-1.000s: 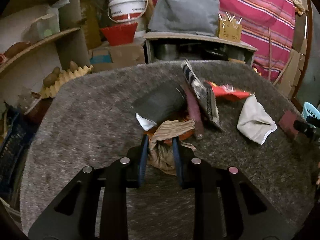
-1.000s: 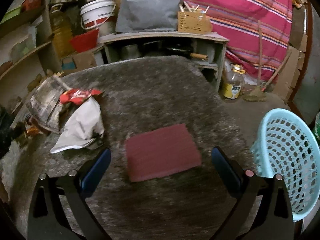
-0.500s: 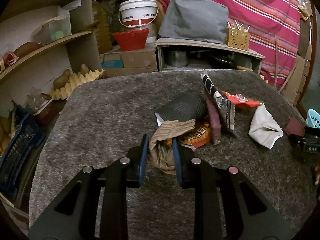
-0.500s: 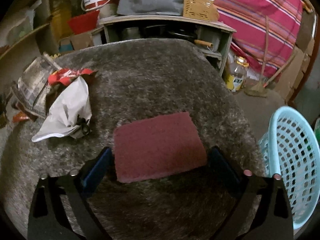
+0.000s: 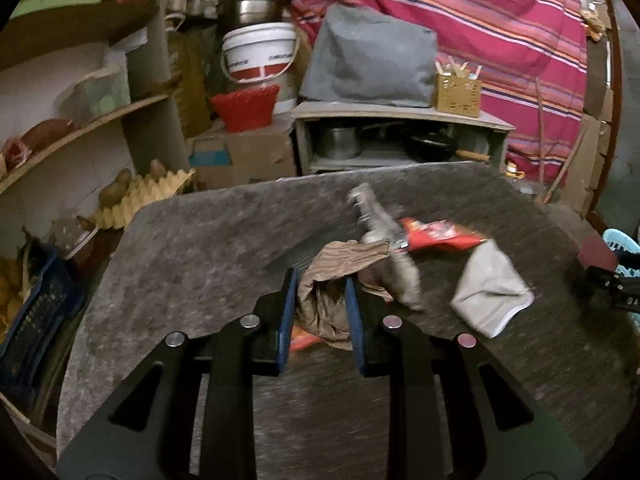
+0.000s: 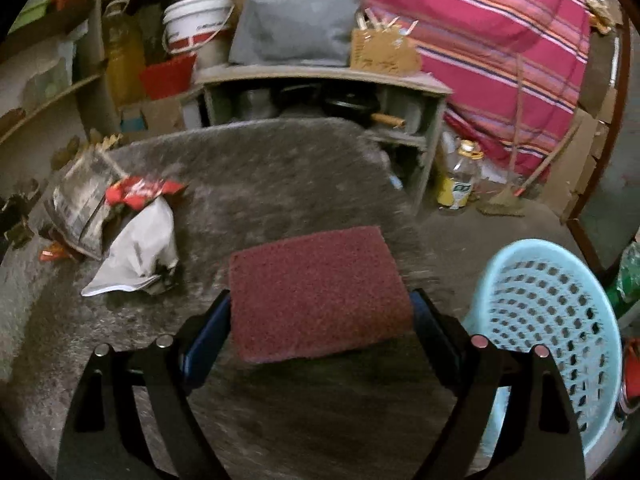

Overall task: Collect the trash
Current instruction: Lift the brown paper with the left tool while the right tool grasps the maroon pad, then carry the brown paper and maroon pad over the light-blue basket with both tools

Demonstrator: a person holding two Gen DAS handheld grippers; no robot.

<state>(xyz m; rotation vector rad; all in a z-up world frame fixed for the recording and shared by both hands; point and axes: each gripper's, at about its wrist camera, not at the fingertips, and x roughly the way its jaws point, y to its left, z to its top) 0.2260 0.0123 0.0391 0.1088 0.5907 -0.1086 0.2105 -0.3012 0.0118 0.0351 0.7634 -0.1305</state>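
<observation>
My left gripper is shut on a crumpled brown paper bag and holds it above the grey carpeted table. Beyond it lie a folded newspaper, a red snack wrapper and a white crumpled paper. My right gripper is shut on a maroon scouring pad, lifted near the table's right edge. A light blue plastic basket stands just right of it. The newspaper, wrapper and white paper show at left.
Shelves with clutter stand at the left, an egg tray behind the table. A low cabinet with a grey cushion and a white bucket is beyond. A bottle stands on the floor.
My left gripper has lifted the brown bag off the pile and risen. My right gripper has closed onto the maroon pad and raised it off the table.
</observation>
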